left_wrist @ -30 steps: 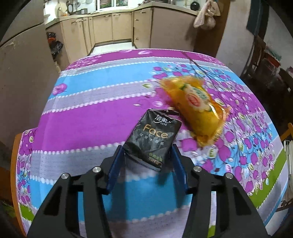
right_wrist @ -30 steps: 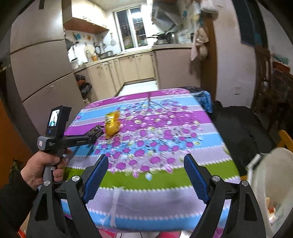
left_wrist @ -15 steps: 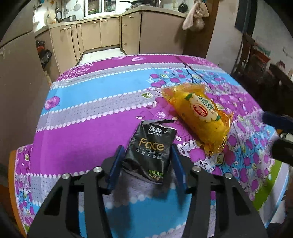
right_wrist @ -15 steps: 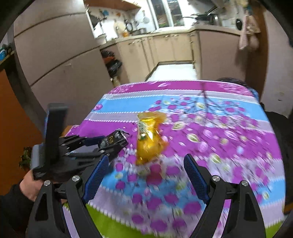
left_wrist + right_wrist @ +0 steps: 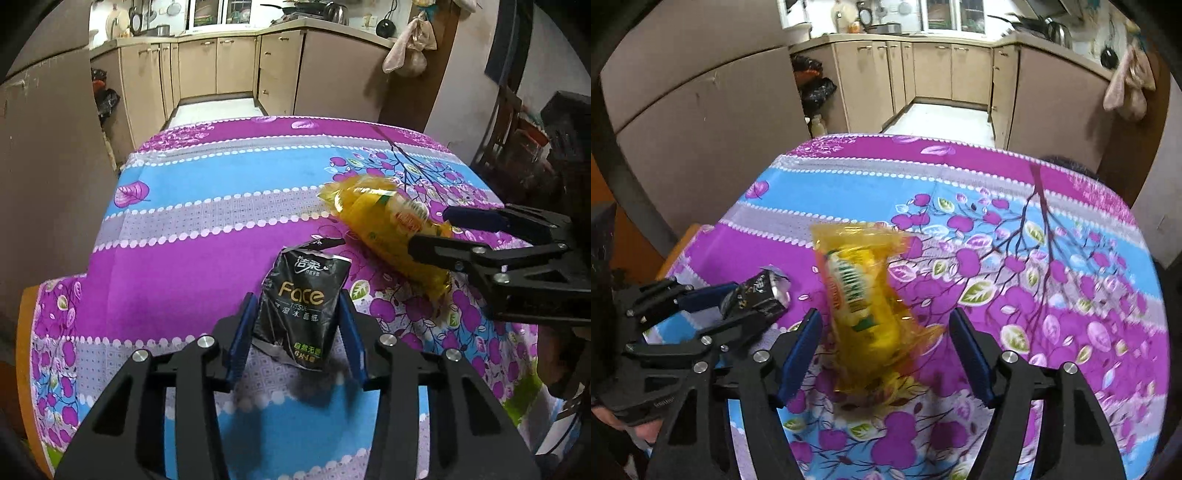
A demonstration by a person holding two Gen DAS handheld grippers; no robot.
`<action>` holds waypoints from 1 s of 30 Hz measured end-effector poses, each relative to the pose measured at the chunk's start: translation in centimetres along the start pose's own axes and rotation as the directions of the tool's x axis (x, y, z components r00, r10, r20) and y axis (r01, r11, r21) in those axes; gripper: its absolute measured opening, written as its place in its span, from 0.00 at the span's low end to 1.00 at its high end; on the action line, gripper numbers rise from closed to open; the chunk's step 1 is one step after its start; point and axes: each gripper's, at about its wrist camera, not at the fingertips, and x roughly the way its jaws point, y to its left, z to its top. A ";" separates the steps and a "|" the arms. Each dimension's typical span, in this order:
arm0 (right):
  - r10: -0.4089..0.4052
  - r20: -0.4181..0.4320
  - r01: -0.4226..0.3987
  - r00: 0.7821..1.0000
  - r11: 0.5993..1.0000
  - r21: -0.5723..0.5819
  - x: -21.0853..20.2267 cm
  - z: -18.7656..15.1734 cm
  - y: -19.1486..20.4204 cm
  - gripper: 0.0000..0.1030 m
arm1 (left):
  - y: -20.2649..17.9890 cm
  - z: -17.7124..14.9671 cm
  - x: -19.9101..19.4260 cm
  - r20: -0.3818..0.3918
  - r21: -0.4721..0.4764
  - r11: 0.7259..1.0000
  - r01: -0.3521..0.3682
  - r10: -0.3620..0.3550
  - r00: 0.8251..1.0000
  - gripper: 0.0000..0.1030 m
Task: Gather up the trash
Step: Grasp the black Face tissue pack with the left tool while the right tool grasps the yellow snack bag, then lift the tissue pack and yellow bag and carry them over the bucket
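Crinkly yellow wrapper (image 5: 871,314) near the bench's (image 5: 192,258) left edge sits between the right gripper's (image 5: 886,350) open jaws and could slip sideways as they close, while the left gripper (image 5: 297,332) clamps a black tissue pack (image 5: 301,306).

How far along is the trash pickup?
Nothing looks binned yet; no bin shows in either view. In hand: the left gripper is shut on the black Face tissue pack. Left: the yellow snack wrapper lies on the tablecloth between the open right gripper jaws, not yet gripped.
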 end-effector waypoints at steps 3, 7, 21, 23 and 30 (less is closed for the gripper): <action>-0.027 0.025 0.028 0.999 0.999 -0.032 -1.4 0.6 -0.5 0.73 | 0.4 0.0 -0.1 -0.002 -0.002 1.000 0.002 -0.002 1.000 0.41; 0.006 -0.016 -0.007 1.000 0.995 -0.101 -0.7 1.6 0.1 0.74 | 0.5 0.0 0.1 -0.003 -0.005 1.000 0.004 -0.004 1.000 0.41; 0.033 -0.203 -0.074 0.979 0.978 -0.195 5.4 2.8 2.2 0.44 | 1.2 0.1 0.1 -0.015 -0.018 1.000 0.016 -0.017 1.000 0.41; 0.029 -0.172 -0.059 0.985 0.983 -0.171 5.0 2.5 2.0 0.38 | 1.2 0.0 0.1 -0.011 -0.018 1.000 0.015 -0.015 1.000 0.41; -0.036 0.043 0.038 0.998 0.998 -0.041 -0.4 -0.2 1.7 0.33 | 0.0 -0.2 -1.9 0.084 -0.023 0.999 -0.044 0.046 0.995 0.37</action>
